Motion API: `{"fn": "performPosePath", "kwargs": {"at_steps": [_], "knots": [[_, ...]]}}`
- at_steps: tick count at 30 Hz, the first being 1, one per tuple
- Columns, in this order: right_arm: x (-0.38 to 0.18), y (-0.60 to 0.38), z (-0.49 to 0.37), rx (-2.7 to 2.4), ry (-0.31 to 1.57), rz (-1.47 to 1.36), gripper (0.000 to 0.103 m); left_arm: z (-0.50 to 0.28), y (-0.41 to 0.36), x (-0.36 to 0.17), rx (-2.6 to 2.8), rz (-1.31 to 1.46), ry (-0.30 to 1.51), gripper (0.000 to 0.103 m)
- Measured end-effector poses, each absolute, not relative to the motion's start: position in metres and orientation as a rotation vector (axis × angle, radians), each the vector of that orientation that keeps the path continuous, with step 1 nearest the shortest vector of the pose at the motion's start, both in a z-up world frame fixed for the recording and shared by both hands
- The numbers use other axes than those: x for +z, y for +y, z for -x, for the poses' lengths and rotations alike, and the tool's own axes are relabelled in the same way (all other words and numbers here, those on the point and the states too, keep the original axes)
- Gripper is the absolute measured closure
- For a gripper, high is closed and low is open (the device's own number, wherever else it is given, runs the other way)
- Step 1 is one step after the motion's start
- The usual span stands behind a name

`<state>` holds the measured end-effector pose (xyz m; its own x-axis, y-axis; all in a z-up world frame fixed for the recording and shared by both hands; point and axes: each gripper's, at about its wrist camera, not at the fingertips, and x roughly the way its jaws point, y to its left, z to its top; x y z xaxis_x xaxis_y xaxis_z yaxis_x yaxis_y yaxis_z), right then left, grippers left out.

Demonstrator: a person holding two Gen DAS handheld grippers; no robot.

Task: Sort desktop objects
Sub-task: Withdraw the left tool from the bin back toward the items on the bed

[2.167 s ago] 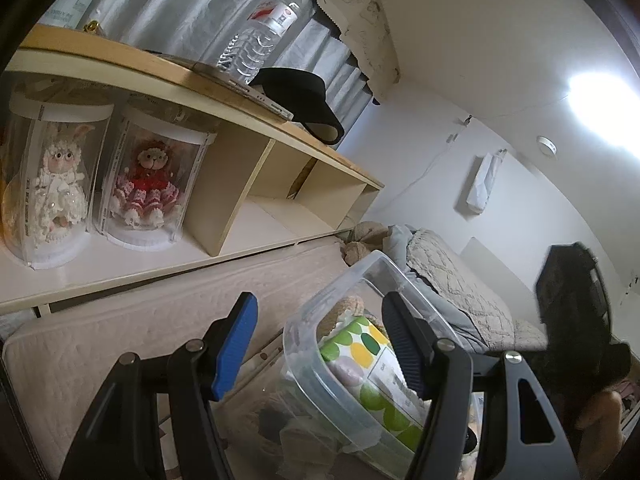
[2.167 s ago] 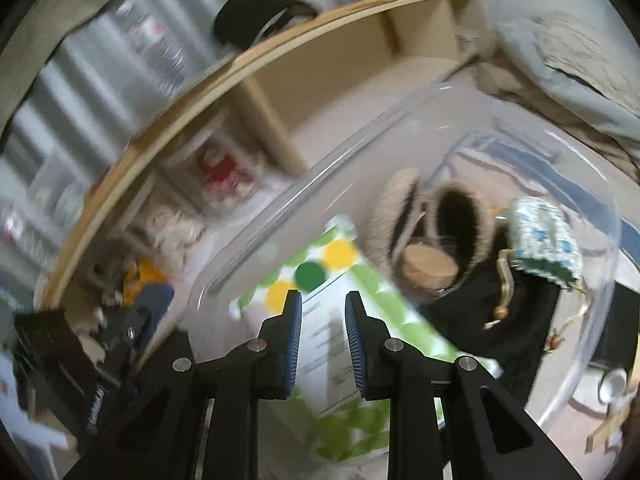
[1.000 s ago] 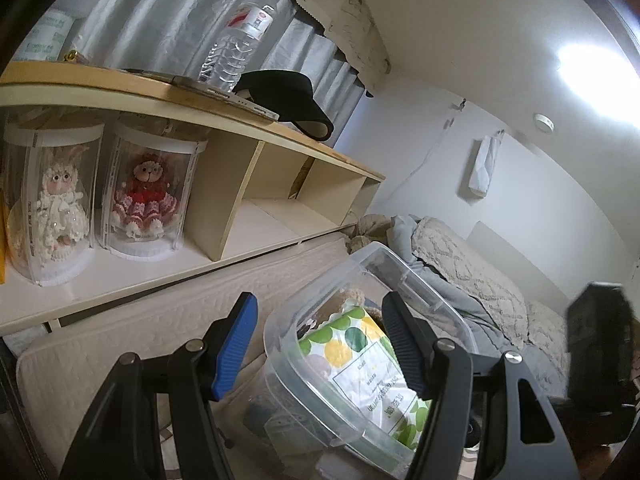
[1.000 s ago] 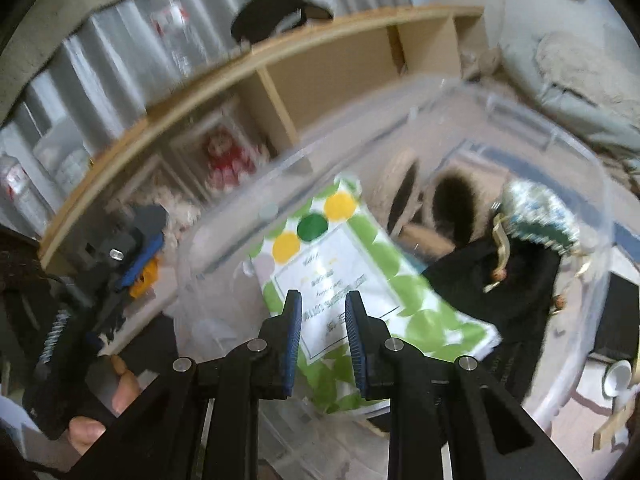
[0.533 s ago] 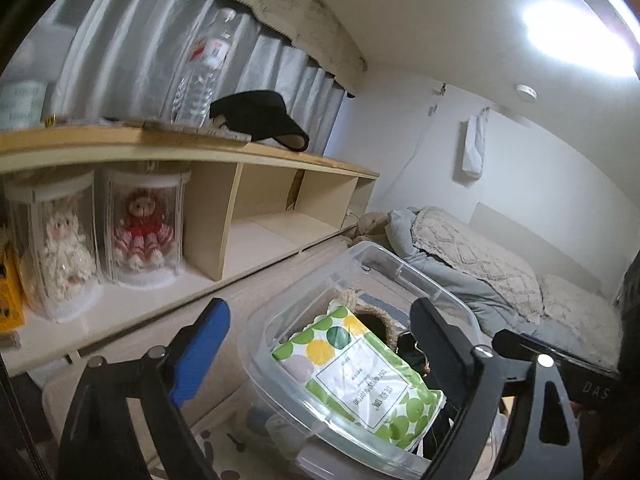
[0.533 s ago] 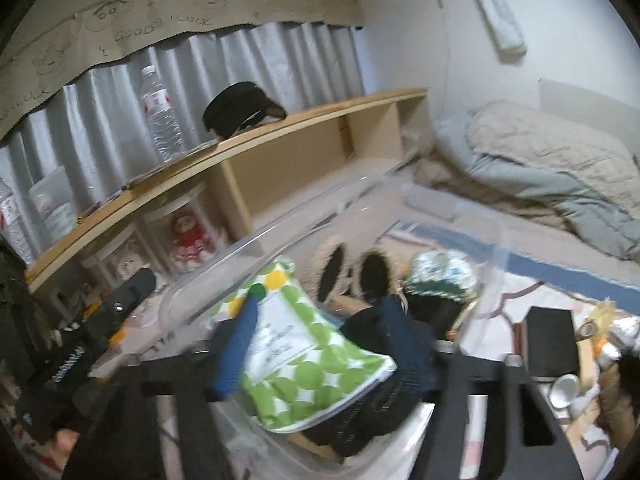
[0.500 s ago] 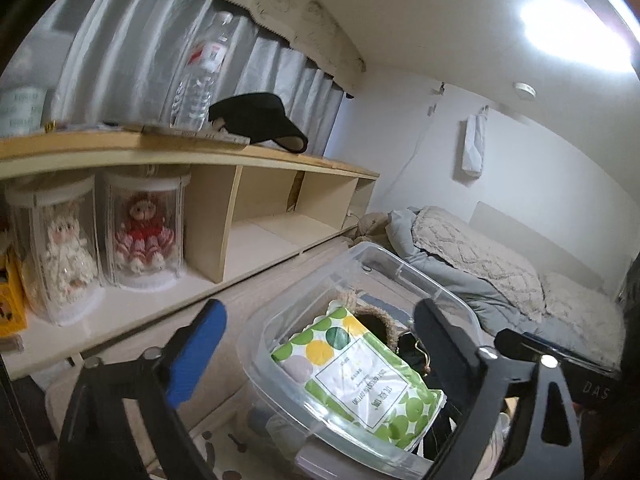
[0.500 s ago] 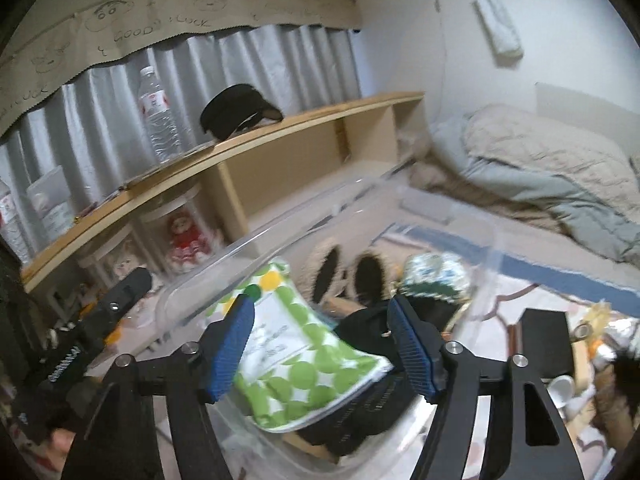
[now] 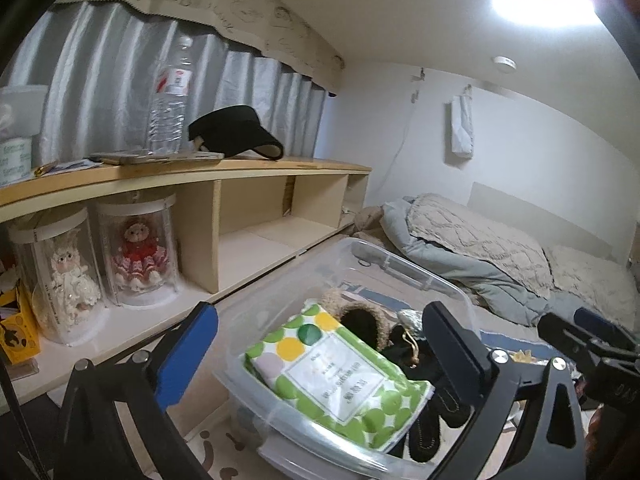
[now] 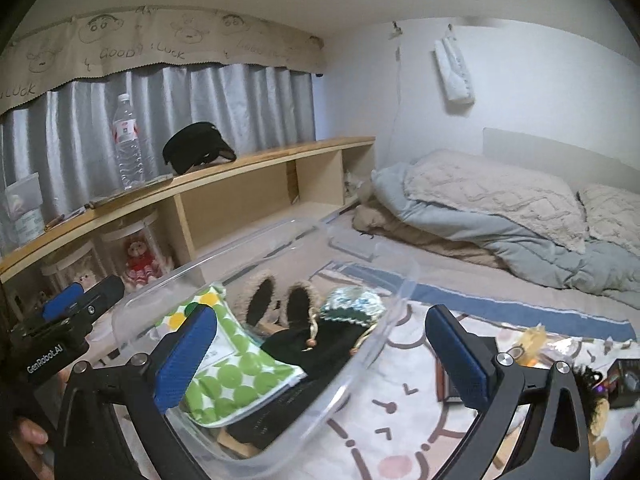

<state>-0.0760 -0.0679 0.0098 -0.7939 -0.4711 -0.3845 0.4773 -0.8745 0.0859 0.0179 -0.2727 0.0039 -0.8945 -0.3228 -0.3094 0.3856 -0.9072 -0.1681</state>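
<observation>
A clear plastic bin [image 9: 404,268] [image 10: 360,354] stands on a patterned mat. In it lie a green-dotted packet [image 9: 340,372] [image 10: 232,372], a pair of furry slippers [image 10: 280,300], a black pouch [image 10: 320,340] and a knitted green bag [image 10: 352,304]. My left gripper [image 9: 320,352] is open and empty, its fingers either side of the bin's near end. My right gripper [image 10: 320,352] is open and empty, held just off the bin's right rim. Each gripper shows in the other's view, the right one [image 9: 592,344] and the left one [image 10: 80,300].
A long wooden shelf [image 9: 240,168] runs along the left with a water bottle [image 9: 170,96], a black visor [image 9: 236,132] and dolls in clear tubes [image 9: 136,256]. A bed with a quilt [image 10: 500,208] lies behind. Small items [image 10: 616,380] sit on the mat at right.
Both grippers have opened and drawn back from the bin; the right gripper, shut over the packet earlier, now stands wide open. The bin sits lower and level.
</observation>
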Motion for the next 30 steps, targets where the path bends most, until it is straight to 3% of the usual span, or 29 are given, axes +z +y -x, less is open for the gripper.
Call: {"fn": "performPosePath", "kwargs": {"at_steps": [30], "knots": [[0.011,0.08,0.024,-2.908,-0.037,-0.381,0.0,-0.001,-0.173,0.016,-2.954,-0.37,0.205,0.0]]}}
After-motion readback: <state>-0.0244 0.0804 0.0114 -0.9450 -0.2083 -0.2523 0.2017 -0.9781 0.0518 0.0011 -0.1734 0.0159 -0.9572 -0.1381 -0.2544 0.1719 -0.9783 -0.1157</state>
